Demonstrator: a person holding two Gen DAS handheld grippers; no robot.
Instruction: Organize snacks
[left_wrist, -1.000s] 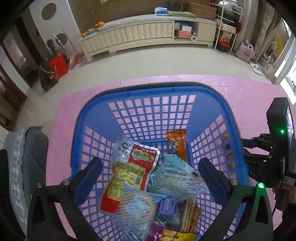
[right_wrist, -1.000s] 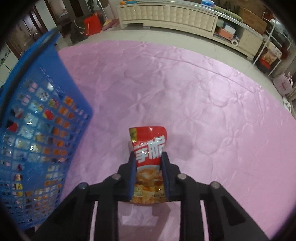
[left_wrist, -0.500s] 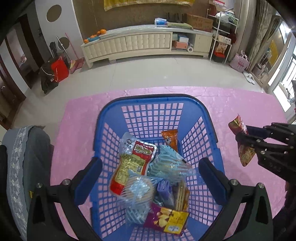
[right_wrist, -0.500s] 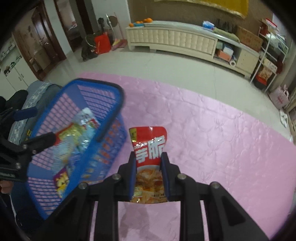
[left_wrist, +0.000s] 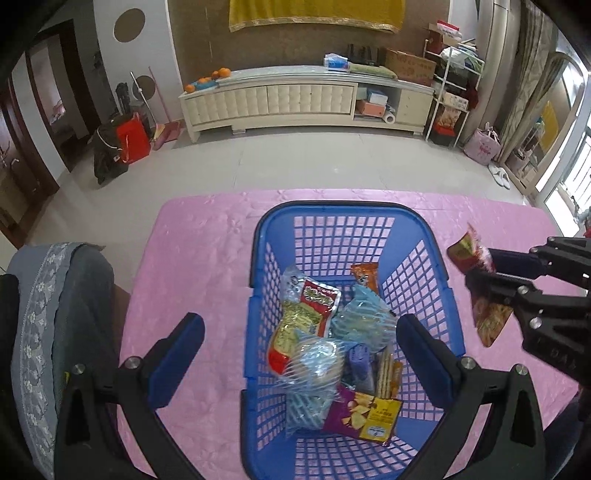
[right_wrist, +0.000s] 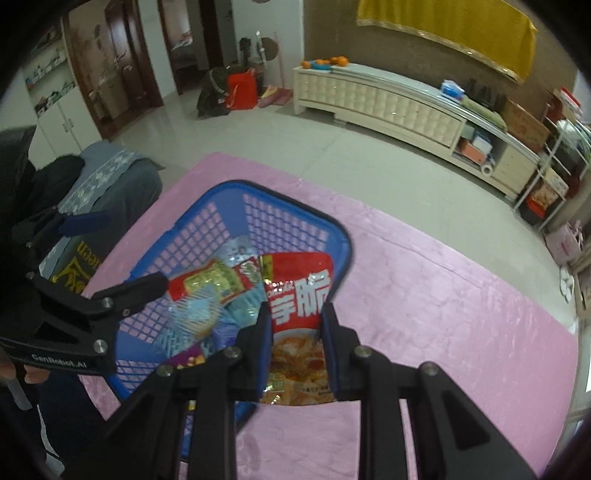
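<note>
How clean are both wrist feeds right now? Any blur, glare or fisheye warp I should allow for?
Left wrist view: basket sharp and evenly lit; the red snack packet in the right hand-held gripper is smeared; dark fisheye corners, bowed cabinet. Right wrist view: packet print sharp, the basket's snacks and room edges soft; mild sheen on the floor.

Worktop (left_wrist: 207, 236) has a pink quilted cover, wrinkled. One thing sits directly on it: blue lattice basket (left_wrist: 332, 218), upright, near the middle toward the left side. Rest of the pink cover right of basket is bare.
</note>
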